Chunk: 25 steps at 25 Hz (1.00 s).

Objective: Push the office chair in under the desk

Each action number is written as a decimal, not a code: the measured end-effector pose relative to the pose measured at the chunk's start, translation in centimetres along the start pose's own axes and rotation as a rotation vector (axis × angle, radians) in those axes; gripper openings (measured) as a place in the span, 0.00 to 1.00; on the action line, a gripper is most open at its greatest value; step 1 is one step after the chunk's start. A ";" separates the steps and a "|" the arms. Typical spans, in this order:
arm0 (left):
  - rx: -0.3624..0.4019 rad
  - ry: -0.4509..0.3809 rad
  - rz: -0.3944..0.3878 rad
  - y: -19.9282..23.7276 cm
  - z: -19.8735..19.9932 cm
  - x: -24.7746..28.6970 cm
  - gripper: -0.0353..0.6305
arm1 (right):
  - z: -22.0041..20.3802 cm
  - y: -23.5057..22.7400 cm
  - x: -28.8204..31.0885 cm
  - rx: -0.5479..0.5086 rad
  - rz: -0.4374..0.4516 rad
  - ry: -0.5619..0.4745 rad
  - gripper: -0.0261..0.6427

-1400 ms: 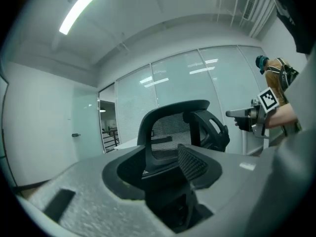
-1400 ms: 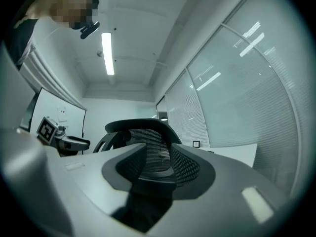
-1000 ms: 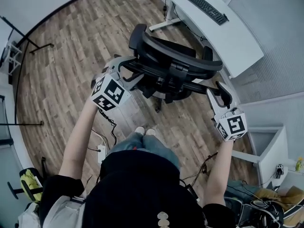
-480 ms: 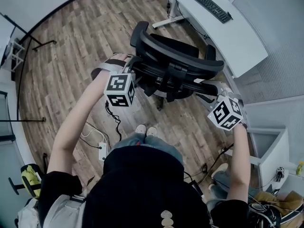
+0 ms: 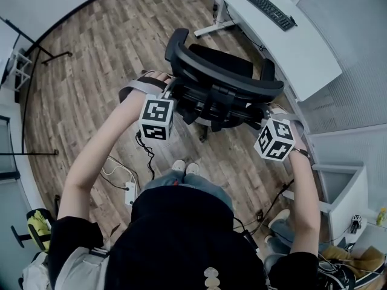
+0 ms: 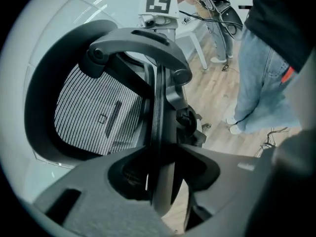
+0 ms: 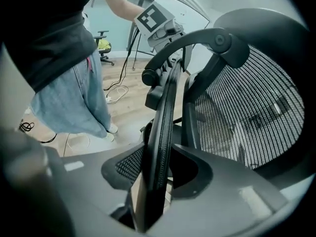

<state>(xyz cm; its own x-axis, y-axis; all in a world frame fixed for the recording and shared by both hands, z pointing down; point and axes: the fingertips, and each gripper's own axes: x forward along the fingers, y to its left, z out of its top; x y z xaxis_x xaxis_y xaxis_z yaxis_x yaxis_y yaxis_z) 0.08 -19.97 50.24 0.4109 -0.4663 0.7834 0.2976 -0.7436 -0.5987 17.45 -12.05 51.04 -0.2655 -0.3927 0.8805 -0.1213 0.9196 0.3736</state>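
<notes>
The black mesh office chair (image 5: 217, 71) stands on the wood floor in front of me, its backrest toward me, with the white desk (image 5: 302, 47) beyond it at the upper right. My left gripper (image 5: 174, 95) is at the backrest's left edge and my right gripper (image 5: 261, 112) at its right edge. In the left gripper view the backrest rim (image 6: 159, 107) runs between the jaws of that gripper (image 6: 163, 154), which are closing around it. In the right gripper view the rim (image 7: 165, 107) likewise sits between that gripper's (image 7: 158, 157) closing jaws. Neither pair visibly presses on it.
A keyboard (image 5: 266, 8) lies on the desk. Cables and a power strip (image 5: 128, 192) trail on the floor by my feet (image 5: 184, 167). A white cabinet (image 5: 341, 186) stands at the right, a dark stand (image 5: 36, 50) at the far left.
Both grippers have come in from the armrests to the backrest's side edges. The right one swung up and left; the left one shifted right.
</notes>
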 end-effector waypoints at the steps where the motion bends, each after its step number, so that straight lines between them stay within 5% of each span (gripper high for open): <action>1: 0.014 0.003 0.000 0.0 0.0 0.0 0.30 | 0.1 0.0 0.1 -0.003 0.002 0.003 0.28; 25: 0.071 -0.012 -0.053 1.0 -0.1 1.3 0.26 | -0.4 -0.6 1.8 0.041 -0.041 0.040 0.20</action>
<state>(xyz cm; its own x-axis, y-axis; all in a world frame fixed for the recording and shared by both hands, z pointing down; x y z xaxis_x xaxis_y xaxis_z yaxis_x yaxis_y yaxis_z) 0.87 -21.34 50.73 0.4030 -0.4214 0.8124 0.3793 -0.7309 -0.5673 17.41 -13.33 52.56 -0.2208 -0.4284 0.8762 -0.1702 0.9015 0.3979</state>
